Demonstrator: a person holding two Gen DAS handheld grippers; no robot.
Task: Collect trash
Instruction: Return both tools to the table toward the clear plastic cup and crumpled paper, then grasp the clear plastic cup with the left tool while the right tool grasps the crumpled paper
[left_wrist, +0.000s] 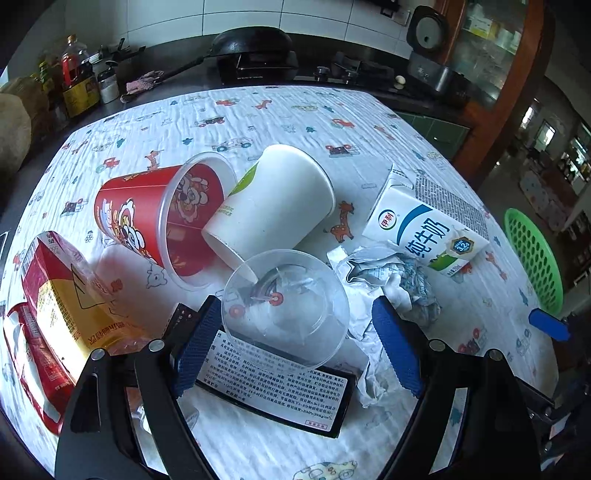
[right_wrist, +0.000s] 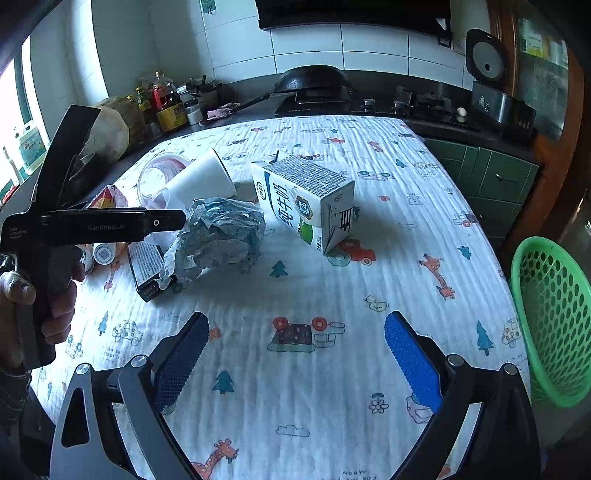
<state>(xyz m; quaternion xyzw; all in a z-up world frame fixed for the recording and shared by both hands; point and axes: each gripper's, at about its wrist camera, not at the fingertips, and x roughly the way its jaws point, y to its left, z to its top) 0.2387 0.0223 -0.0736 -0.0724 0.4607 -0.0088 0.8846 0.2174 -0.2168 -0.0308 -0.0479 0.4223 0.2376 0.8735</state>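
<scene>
Jaws of the left gripper (left_wrist: 297, 345) stand wide, one blue pad on each side of a clear cup (left_wrist: 286, 299) that lies on its side; whether the pads touch its wall I cannot tell, and nothing shows it pressed in. The right gripper (right_wrist: 297, 363) is wide too and empty, over bare cloth (right_wrist: 369, 177).

The step in hand looks like taking the clear cup. Done well, the pads would close across its middle, gently, since thin plastic will likely buckle or squirt out. It should lift straight off the black box (left_wrist: 273, 391) under it and clear of the crumpled paper (left_wrist: 388, 280) beside it, which could drag along. The green basket (right_wrist: 550, 321) stands at the table's right edge, well apart from the pile, so the carry goes that way.

Count of trash in view:
- three cups: clear, white (left_wrist: 273, 206) and red (left_wrist: 155, 214), the white one's base in the red one's mouth;
- one milk carton (left_wrist: 428, 225);
- one red-and-yellow carton (left_wrist: 62, 295), with one red packet (left_wrist: 29, 365) by it;
- one black box;
- one paper wad.
</scene>
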